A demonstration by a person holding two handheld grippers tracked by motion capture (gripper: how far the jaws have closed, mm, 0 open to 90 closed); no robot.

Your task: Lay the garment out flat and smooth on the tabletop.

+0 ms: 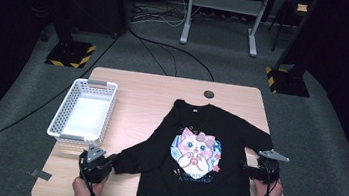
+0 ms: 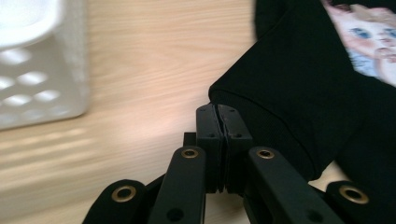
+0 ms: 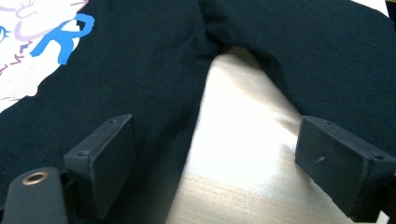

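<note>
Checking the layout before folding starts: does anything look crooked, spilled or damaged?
Nothing spilled or damaged. The black shirt lies flat, print up, though slightly askew to the table edge, and its hem reaches the near edge. The white basket sits upright, nothing inside.

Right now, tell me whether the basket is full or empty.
Empty: the high view shows the basket upright on the table, its white bottom bare.

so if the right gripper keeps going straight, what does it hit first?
Probably bare table: its open jaws straddle the wood gap between the shirt body and sleeve. Further on, the armpit seam. Depth is unclear, so the pads could brush cloth first.
</note>
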